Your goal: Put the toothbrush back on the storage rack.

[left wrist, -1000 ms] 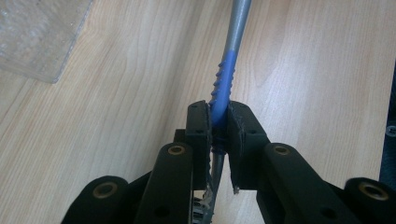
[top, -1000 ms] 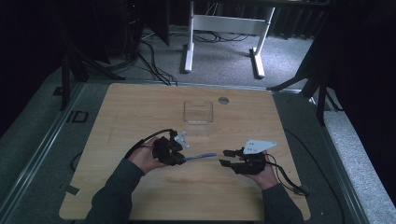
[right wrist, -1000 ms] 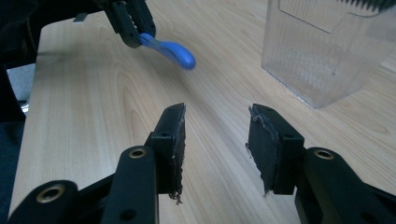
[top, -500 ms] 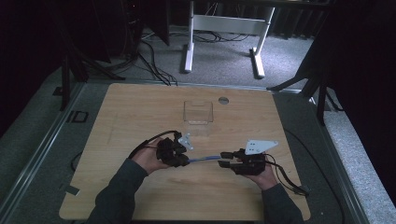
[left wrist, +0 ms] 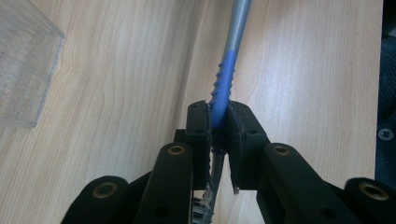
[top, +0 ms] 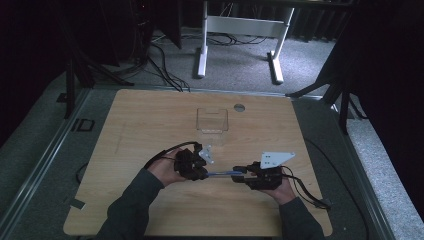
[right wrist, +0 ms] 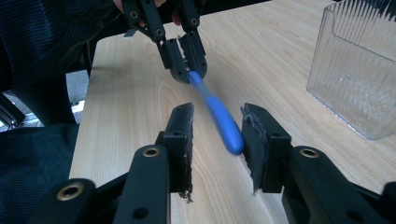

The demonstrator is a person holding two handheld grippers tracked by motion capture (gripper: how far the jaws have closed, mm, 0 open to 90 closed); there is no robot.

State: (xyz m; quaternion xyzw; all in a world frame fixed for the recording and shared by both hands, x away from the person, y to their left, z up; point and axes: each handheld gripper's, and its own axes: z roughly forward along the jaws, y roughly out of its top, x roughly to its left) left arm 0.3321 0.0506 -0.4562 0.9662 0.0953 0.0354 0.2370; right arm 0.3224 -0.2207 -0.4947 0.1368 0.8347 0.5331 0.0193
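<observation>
Wooden table [top: 150, 115] — blue toothbrush [right wrist: 223, 122] between grippers

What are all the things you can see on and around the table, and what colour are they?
toothbrush: one, blue and grey, held above the table between the two grippers.
clear box: one, see-through plastic, open top, at the middle of the far half of the table.
round cap: one, grey, set in the table near its far edge.
table: one, light wood.
white frame: one, on the grey floor beyond the table.
left gripper: one, black, shut on the toothbrush near its head end.
right gripper: one, black, jaws either side of the blue handle end with gaps showing; they have just been closing.
sleeves: two, dark, coming in from the near edge.
</observation>
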